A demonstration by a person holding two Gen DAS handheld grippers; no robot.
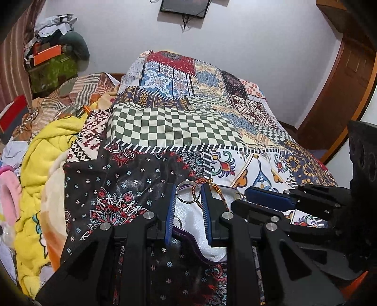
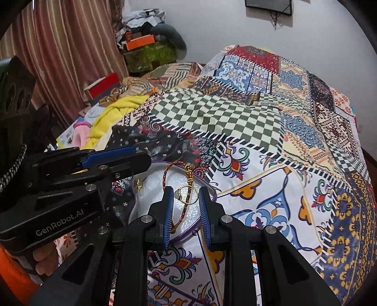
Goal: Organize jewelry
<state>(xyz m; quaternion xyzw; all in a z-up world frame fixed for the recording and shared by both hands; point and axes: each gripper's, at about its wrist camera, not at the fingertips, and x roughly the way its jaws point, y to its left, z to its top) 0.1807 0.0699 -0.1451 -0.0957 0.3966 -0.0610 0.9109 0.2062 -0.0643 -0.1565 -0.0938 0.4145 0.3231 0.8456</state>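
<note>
Two hand-held grippers are in view: the left hand-held gripper at lower centre of its own view, the right hand-held gripper at lower centre of its own. One white-lined tray lies on one bed. One braided red cord bracelet lies on the tray. Three rings show: a silver ring, a gold ring, and a small gold ring at the tray's left edge. One dark screen hangs at top centre.

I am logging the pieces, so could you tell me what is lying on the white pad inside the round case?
On the white pad lie a gold ring, a braided red cord bracelet and a small gold piece. The gripper fingers hide the pad's near part.
</note>
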